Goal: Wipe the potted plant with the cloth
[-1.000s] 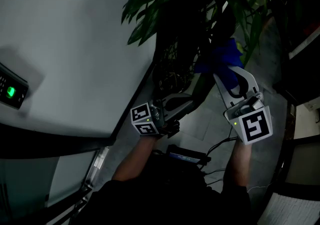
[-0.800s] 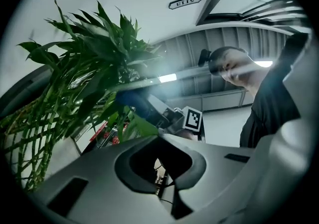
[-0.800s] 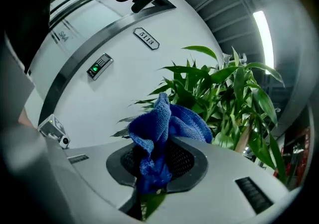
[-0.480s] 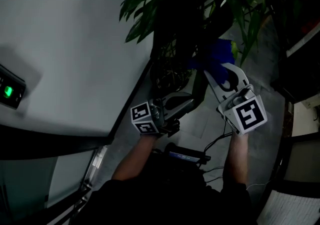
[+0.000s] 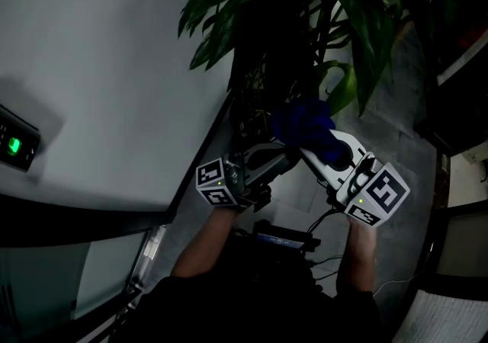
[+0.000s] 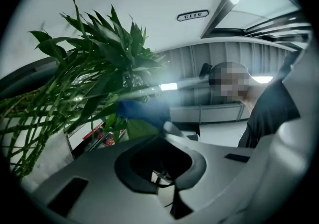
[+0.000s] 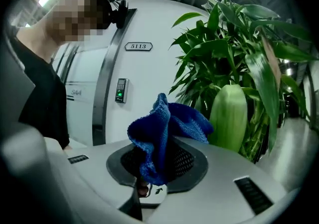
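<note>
Wall: a pale curved wall (image 5: 99, 67) filled the left of the head view.
Potted plant: the potted plant (image 5: 305, 21) stood against that wall, its long green leaves spread above both grippers.
Right gripper: the right gripper (image 5: 320, 155) reached in low among the stems, jaws clamped on the cloth.
Left gripper: the left gripper (image 5: 278, 157) sat just beside it, angled upward, jaws together with nothing between them.
Cloth: the blue cloth (image 7: 164, 128) bunched up out of the right jaws, just beside a leaf; contact could not be told.
Leaf: a broad leaf (image 7: 228, 116) hung right of the cloth.
Reader: an access keypad (image 7: 121, 90) glowed green on the wall.
Plate: a number plate (image 7: 138, 46) sat above it.
</note>
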Tool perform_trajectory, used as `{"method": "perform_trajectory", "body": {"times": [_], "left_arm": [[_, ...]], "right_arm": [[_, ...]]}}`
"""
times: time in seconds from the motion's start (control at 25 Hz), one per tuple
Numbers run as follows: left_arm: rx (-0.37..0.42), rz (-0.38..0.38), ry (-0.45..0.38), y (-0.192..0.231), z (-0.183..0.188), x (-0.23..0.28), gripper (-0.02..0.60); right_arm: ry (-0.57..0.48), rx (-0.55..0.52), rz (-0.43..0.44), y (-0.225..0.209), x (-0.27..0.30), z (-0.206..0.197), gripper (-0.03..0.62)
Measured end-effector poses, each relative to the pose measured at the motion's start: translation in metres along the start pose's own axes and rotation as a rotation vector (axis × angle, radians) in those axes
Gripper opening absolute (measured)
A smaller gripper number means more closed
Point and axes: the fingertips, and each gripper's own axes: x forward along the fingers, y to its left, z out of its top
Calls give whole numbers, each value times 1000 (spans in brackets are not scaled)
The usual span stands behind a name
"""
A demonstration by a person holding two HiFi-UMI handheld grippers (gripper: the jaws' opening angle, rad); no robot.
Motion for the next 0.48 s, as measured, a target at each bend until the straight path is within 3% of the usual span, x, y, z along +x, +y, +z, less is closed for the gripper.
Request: {"method": "perform_trajectory", "body": {"times": [0.08, 0.2, 0.28, 0.36, 0.48], "left_arm": [[-2, 6, -8, 1, 4, -1, 5], [0, 10, -12, 2, 7, -1, 5], [-1, 9, -12, 3, 6, -2, 5], [1, 8, -18, 2, 7, -1, 5], [-5, 4, -27, 0, 7, -3, 5]], "right_arm": [[-70, -66, -63, -7, -8, 27, 94], [-208, -243, -273, -38, -20, 77, 94], [-227, -347, -371, -58, -17, 91, 94], [-167, -389, -394, -73, -3, 79, 95], [-53, -330, -308, -72, 19, 41, 95]]}}
